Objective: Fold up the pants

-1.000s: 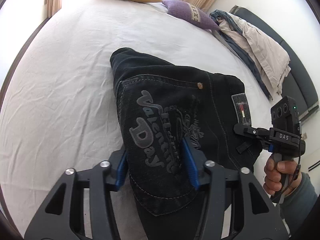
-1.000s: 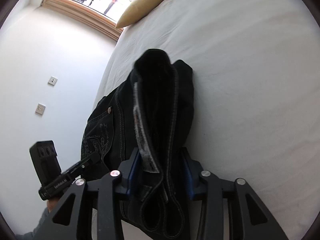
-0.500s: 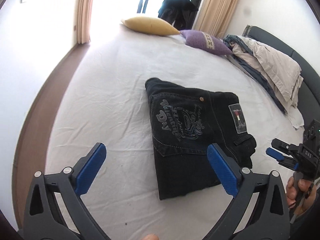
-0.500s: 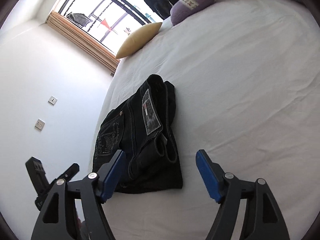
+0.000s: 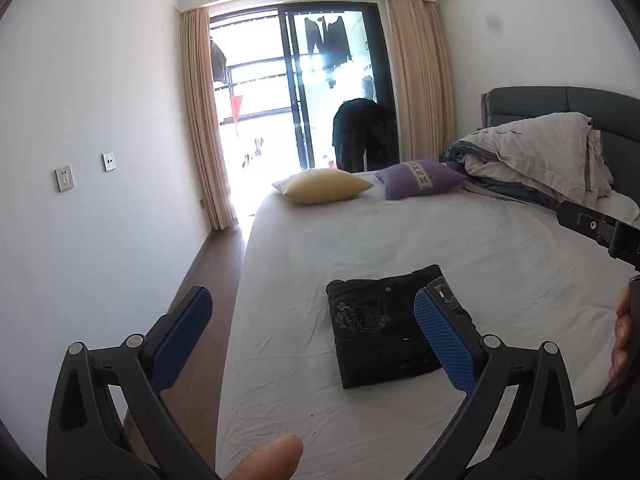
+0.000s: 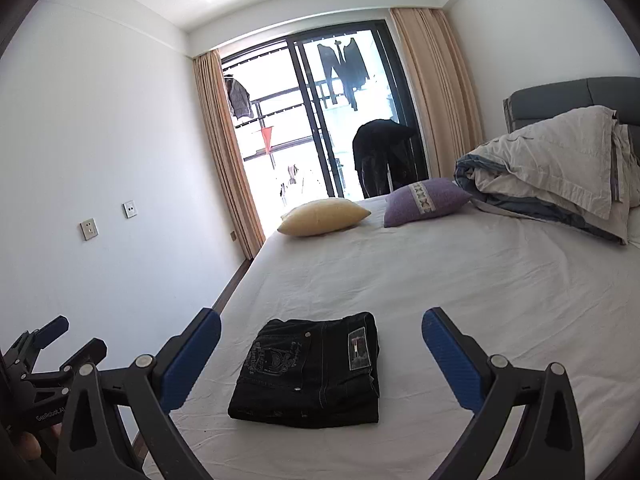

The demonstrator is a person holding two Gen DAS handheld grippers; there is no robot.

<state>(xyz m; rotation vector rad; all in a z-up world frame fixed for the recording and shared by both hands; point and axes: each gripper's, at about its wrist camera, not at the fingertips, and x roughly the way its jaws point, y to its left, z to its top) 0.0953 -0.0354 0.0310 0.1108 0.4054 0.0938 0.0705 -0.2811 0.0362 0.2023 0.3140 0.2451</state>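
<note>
Black denim pants (image 6: pixel 310 372) lie folded on the white bedsheet (image 6: pixel 460 280); left gripper (image 5: pixel 316 332) and right gripper (image 6: pixel 320 356) gape wide, empty — folding looks finished, nothing left but tidying.

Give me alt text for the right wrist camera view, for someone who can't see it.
Folded black pants lie in a neat rectangle on a white bed, framed by the open blue-padded right gripper, which holds nothing. A yellow pillow, a purple pillow and a bundled duvet sit at the far end, before a bright balcony door.
</note>
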